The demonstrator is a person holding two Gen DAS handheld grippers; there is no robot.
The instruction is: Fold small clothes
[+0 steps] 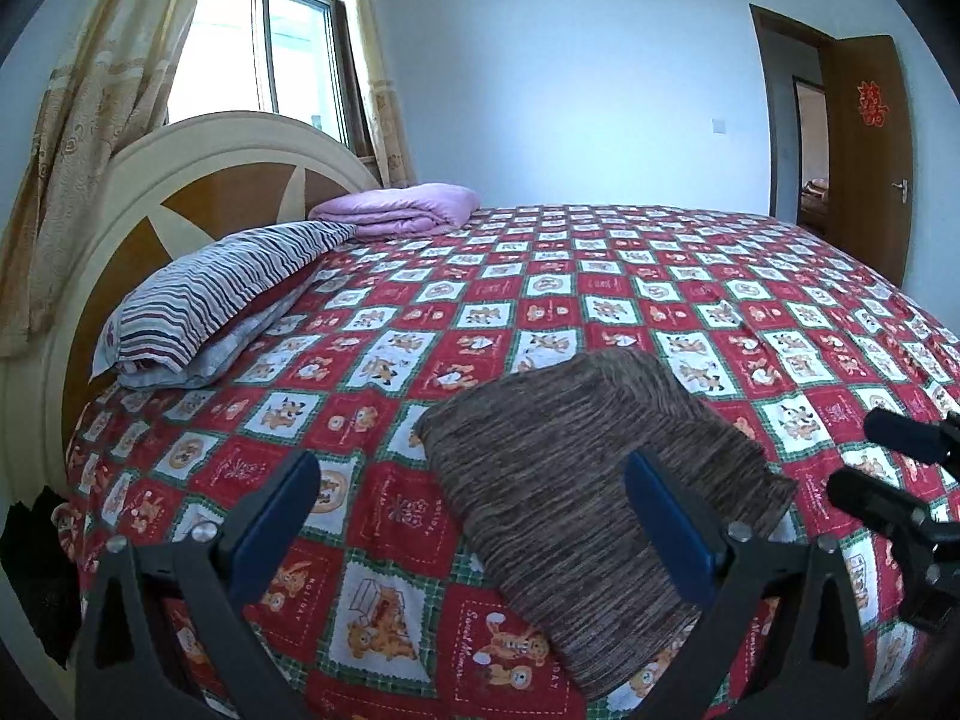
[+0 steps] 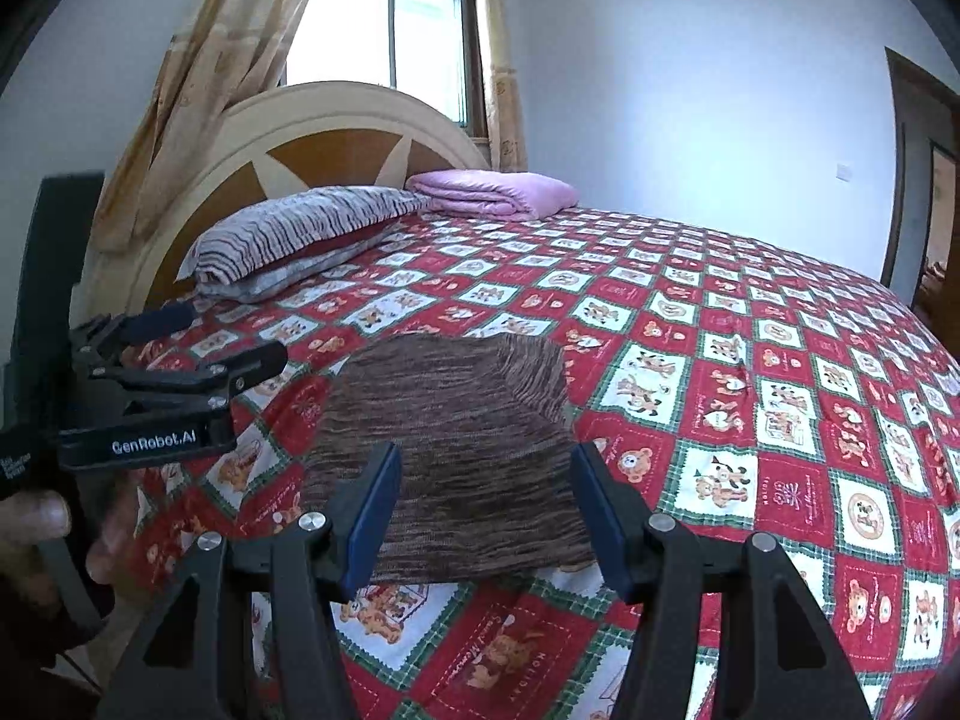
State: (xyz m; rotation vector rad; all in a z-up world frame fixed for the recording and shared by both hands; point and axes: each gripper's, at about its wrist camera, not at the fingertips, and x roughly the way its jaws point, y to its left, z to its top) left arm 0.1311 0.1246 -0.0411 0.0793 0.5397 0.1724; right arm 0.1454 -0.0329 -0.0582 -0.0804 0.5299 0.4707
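The brown knitted garment (image 2: 456,450) lies folded into a flat oblong on the red patchwork bedspread (image 2: 750,372), near the bed's close edge and well apart from the striped pillow (image 2: 300,228) and the pink folded blanket (image 2: 498,189) by the headboard (image 2: 336,120). Its long axis runs from the near edge towards the far side of the bed, angled slightly toward the pillow. Both tools hang above the garment with nothing between their pads: the right gripper (image 2: 486,516) has its jaws apart, and the left gripper (image 1: 474,516) likewise. The fold looks finished; next would be a final half-fold or setting the garment aside.
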